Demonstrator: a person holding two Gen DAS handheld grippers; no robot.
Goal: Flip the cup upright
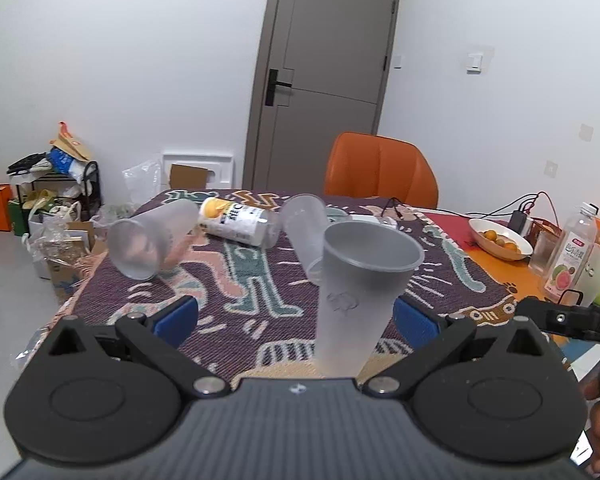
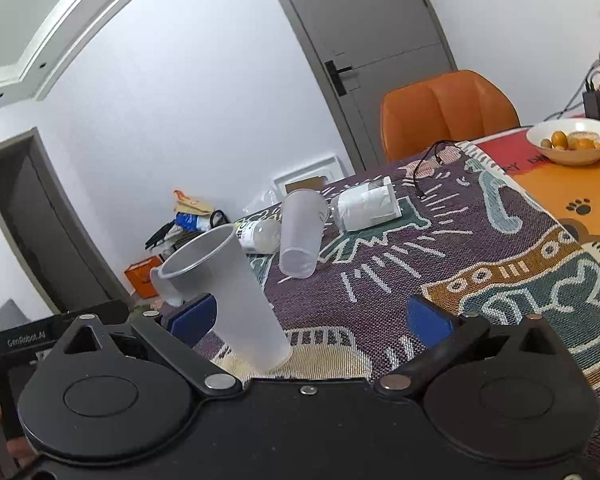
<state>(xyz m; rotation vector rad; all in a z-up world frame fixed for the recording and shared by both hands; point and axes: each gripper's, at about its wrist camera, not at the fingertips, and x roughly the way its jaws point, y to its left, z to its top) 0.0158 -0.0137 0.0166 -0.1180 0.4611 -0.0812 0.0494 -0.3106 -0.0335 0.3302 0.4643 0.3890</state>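
Note:
A frosted plastic cup [image 1: 356, 292] stands upright on the patterned cloth, mouth up, between the blue pads of my left gripper [image 1: 296, 320]. The jaws are wide open; the cup stands close to the right pad, and I cannot tell if they touch. The same cup [image 2: 228, 292] shows in the right wrist view beside the left pad of my open, empty right gripper [image 2: 316, 320]. Two more frosted cups lie on their sides: one at the far left [image 1: 152, 240], one in the middle [image 1: 306, 228], which also shows in the right wrist view [image 2: 302, 236].
A yellow-labelled bottle [image 1: 240, 222] and a white roll [image 2: 366, 206] lie on the cloth. A bowl of oranges [image 1: 500, 238], a juice bottle [image 1: 572, 256] and cables sit at the right. An orange chair [image 1: 380, 170] stands behind the table. Clutter lies on the floor at the left.

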